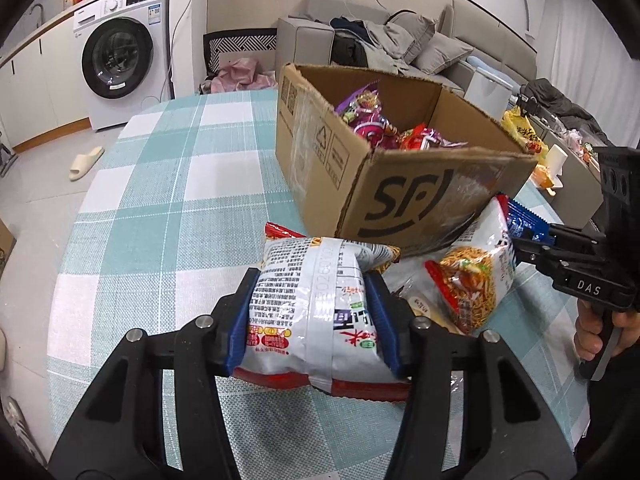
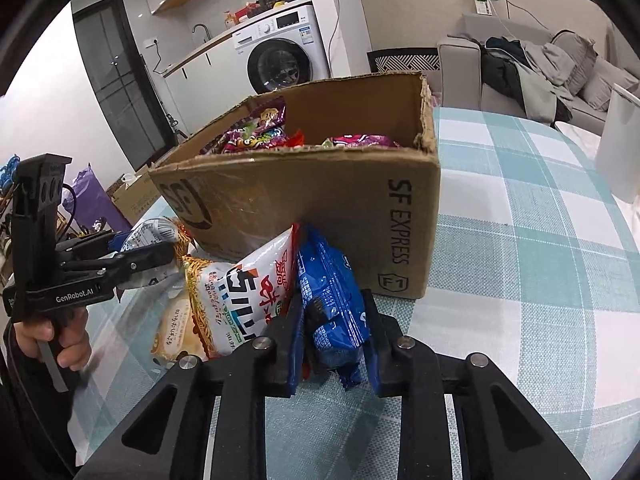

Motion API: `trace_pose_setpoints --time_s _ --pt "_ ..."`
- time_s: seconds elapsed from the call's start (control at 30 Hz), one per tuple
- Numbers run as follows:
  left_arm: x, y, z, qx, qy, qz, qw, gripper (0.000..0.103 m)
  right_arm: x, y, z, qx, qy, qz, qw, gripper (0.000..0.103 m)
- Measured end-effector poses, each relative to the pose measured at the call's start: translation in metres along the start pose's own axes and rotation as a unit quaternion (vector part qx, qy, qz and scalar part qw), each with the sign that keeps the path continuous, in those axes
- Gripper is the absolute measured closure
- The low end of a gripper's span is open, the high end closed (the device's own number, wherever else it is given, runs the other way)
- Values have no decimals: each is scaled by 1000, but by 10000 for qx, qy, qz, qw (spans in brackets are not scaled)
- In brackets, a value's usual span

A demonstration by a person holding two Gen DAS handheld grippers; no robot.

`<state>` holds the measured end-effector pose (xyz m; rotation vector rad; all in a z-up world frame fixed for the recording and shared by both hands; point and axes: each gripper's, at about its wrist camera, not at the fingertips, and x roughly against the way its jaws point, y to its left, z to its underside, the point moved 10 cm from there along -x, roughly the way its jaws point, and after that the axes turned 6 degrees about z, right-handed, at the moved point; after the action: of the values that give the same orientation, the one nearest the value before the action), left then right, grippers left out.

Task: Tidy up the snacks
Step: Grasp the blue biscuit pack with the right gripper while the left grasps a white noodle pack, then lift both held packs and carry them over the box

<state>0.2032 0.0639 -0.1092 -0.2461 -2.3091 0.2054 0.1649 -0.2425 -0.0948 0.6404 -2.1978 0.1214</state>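
Note:
My left gripper (image 1: 314,280) is shut on a white and red noodle packet (image 1: 316,312), held just above the checked table (image 1: 168,216) in front of the open cardboard box (image 1: 400,196). My right gripper (image 2: 332,300) is shut on a blue snack packet (image 2: 332,300) that leans by the box's front corner (image 2: 360,216). A second white noodle packet (image 2: 244,292) stands between the two grippers, also in the left wrist view (image 1: 476,276). A pale snack packet (image 2: 176,336) lies flat beside it. The box holds several purple and red snack packets (image 1: 376,124).
A washing machine (image 1: 120,56) and a slipper (image 1: 86,162) are beyond the table's far left edge. A sofa with clothes (image 1: 392,40) is behind the box. A white container (image 2: 620,148) stands at the table's right side. A yellow bag (image 1: 524,136) sits right of the box.

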Motion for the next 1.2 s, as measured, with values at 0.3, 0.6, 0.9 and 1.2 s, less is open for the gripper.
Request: trace_pose_setpoints --time_s 0.3,0.6,0.9,1.2 --pt "20 -9 -8 53 -244 85 9997 54 19 -6 -10 -83 -236 -88 9996 78" --pt "45 -20 -19 72 -511 156 9985 54 37 -7 -19 -115 -450 -74 9989 78" --pt "70 -27 -32 50 -845 142 9963 54 55 -4 -28 -91 -661 -63 9978 78" --pt "96 -33 -43 61 -1152 20 9933 54 71 -5 -36 -109 -856 -24 9963 78"
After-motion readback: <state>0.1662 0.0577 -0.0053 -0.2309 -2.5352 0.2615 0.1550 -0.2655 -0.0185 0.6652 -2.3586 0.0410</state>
